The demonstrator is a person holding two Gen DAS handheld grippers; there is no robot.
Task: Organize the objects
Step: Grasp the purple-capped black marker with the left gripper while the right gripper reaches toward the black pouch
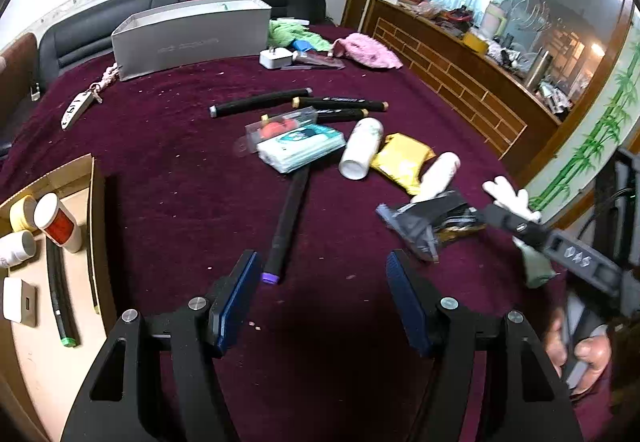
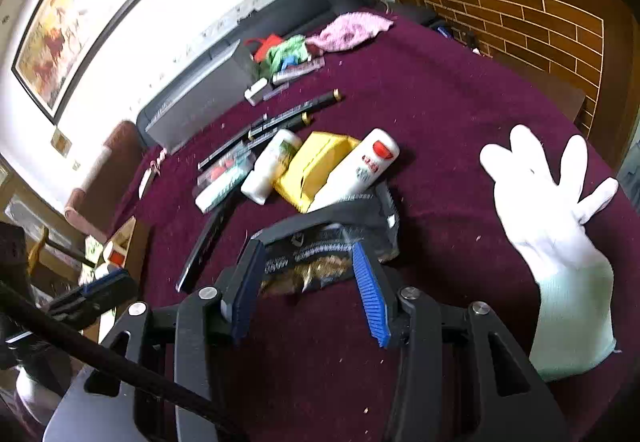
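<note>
Maroon velvet-covered table [image 2: 460,114], cluttered. Right gripper [image 2: 304,286] part-open, its blue pads either side of a dark foil snack packet [image 2: 320,262]; contact unconfirmed. Recommend centring on the packet before closing. Left gripper [image 1: 320,298] open, empty, near the purple-capped black marker [image 1: 286,226].
</note>
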